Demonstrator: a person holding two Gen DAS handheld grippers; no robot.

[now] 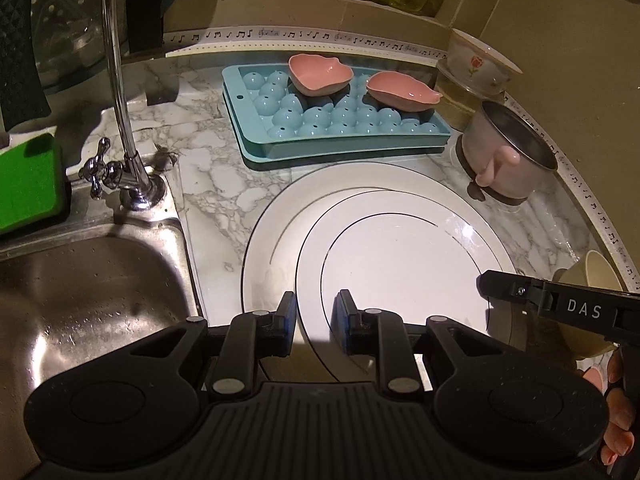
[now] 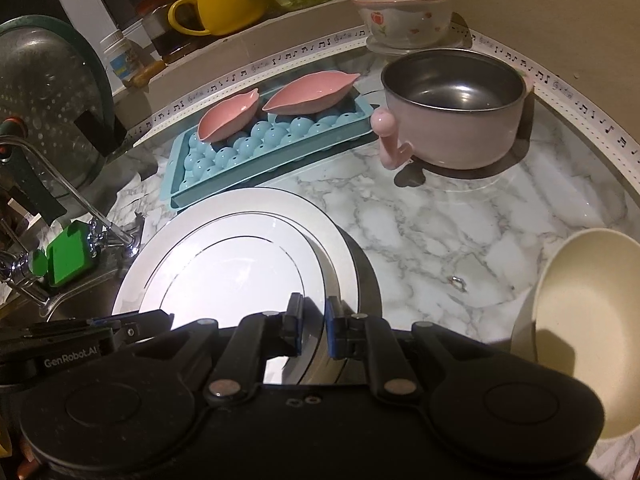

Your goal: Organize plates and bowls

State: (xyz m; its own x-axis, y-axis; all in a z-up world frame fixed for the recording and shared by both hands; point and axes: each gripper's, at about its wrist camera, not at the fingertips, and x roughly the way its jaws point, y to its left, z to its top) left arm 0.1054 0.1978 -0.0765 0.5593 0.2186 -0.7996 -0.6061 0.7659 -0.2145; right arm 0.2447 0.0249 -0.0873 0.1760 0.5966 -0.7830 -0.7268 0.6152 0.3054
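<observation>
A small white plate [image 1: 400, 256] lies on a larger white plate [image 1: 268, 240] on the marble counter. My left gripper [image 1: 316, 320] sits at their near edge, jaws a little apart with the small plate's rim between them. My right gripper [image 2: 313, 326] grips the small plate's rim [image 2: 240, 272] from the right side over the large plate [image 2: 340, 240]. A cream bowl [image 2: 580, 320] lies to the right, also in the left wrist view [image 1: 592, 280]. Two pink leaf-shaped dishes [image 1: 320, 74] [image 1: 402, 92] rest on a blue ice tray [image 1: 336, 120].
A pink steel-lined pot [image 2: 456, 116] and a flowered bowl [image 2: 404, 12] stand at the back right. The steel sink [image 1: 88, 288] and tap [image 1: 120, 120] are left of the plates, with a green sponge [image 1: 28, 180]. A yellow mug [image 2: 224, 0] sits on the shelf.
</observation>
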